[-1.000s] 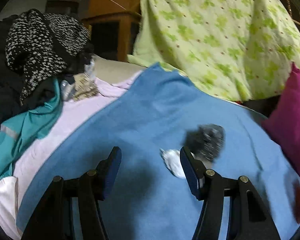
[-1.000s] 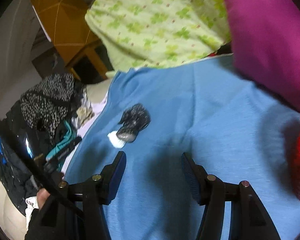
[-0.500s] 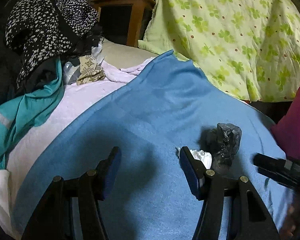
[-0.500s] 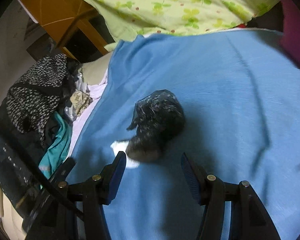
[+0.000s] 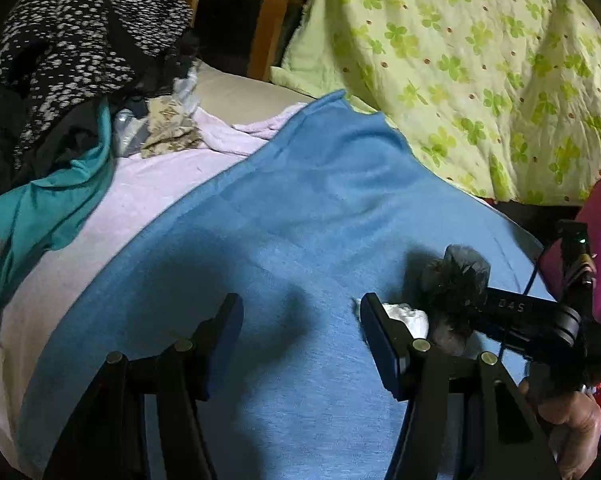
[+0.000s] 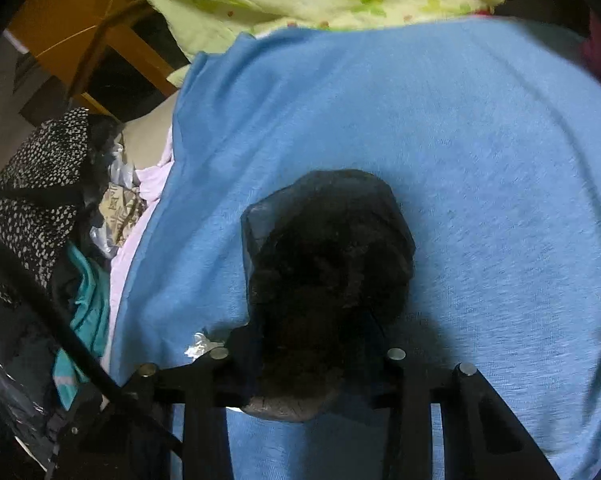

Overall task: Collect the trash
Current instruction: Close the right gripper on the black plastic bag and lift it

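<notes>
Black plastic bag [image 6: 324,256], crumpled, sits on the blue blanket [image 6: 480,160], wedged between the right gripper [image 6: 306,354] fingers; jaws look closed in on it, though the fingertips are hidden under the bag. White crumpled tissue [image 5: 406,314] lies touching the bag's left side, just beyond the left gripper's right finger. Left gripper [image 5: 300,336] hovers low over the blanket, jaws wide apart, holding nothing. Right gripper reaches in from the right, level, bare hand [image 5: 568,420] behind it. Green clover quilt [image 5: 480,60] behind.
</notes>
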### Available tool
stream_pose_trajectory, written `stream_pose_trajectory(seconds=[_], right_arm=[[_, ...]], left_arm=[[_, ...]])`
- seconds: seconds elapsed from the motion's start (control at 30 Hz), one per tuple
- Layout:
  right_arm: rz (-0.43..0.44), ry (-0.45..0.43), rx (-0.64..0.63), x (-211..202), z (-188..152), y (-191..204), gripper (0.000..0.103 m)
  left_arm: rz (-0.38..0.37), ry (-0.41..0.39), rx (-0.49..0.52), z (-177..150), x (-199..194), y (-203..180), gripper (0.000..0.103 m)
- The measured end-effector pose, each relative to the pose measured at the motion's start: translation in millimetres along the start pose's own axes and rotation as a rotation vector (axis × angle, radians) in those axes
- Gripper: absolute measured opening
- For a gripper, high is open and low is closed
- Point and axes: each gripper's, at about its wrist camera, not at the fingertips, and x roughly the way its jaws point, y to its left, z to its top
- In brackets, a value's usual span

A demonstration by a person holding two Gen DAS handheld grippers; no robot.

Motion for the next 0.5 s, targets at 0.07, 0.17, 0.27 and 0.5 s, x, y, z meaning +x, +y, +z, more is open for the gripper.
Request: stream_pose_trajectory(seconds=[0.07, 0.17, 0.27, 0.5], right_arm=[[-0.003, -0.035, -0.021, -13, -1, -2, 0.039], [0.006, -0.09, -0.05, -42, -4, -8, 0.039], [0.001, -0.116, -0.084, -71, -11, -16, 0.039], [-0.041, -0.165, -0.133, -139, -40, -53, 0.039]], left_arm=[[-0.035, 0.006, 0.018, -2, 3, -7, 0.062], [-0.118, 0.033, 0.052, -7, 10, -21, 0.062], [-0.157, 0.057, 0.086, -14, 19, -38, 0.062], [-0.229, 0.136, 0.064, -21, 42, -49, 0.065]])
